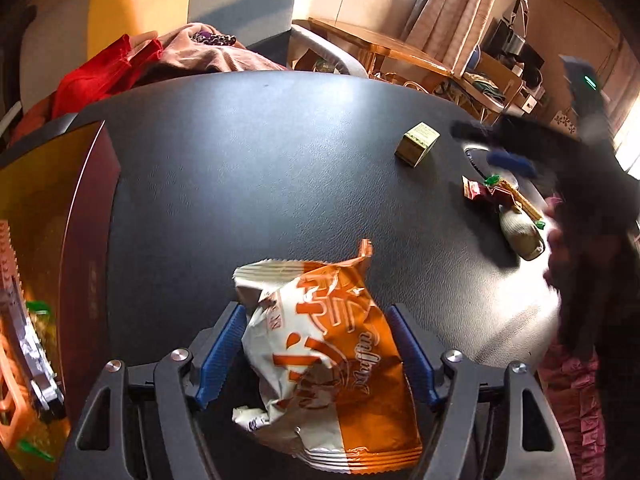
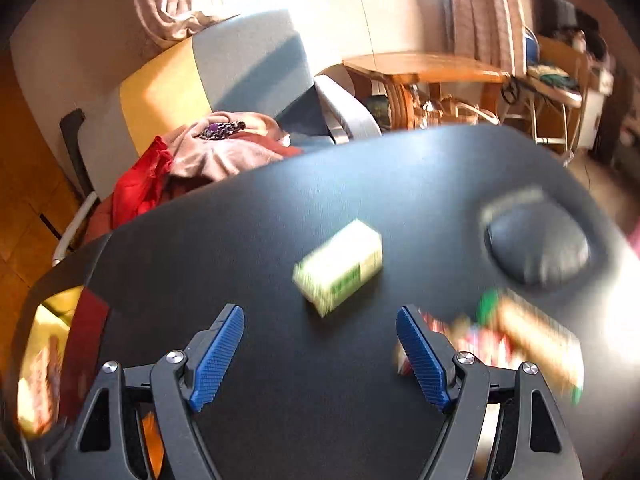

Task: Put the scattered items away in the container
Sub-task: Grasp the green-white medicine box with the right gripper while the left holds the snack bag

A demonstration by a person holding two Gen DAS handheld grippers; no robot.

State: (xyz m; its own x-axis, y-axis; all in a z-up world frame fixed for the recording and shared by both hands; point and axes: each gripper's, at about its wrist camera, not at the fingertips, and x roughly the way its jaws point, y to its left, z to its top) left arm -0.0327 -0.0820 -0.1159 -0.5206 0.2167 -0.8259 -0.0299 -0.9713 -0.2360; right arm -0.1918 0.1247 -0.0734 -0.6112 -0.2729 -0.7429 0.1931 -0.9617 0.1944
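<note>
Black surface carried scattered snacks. Left claw stood open astride the orange packet, not yet pinching; closing looked due next. Right claw was open and empty near the box. Container lay left of the packet.

A crinkly orange and white snack bag lies on the black table. A small green box and some sweets lie farther off.
</note>
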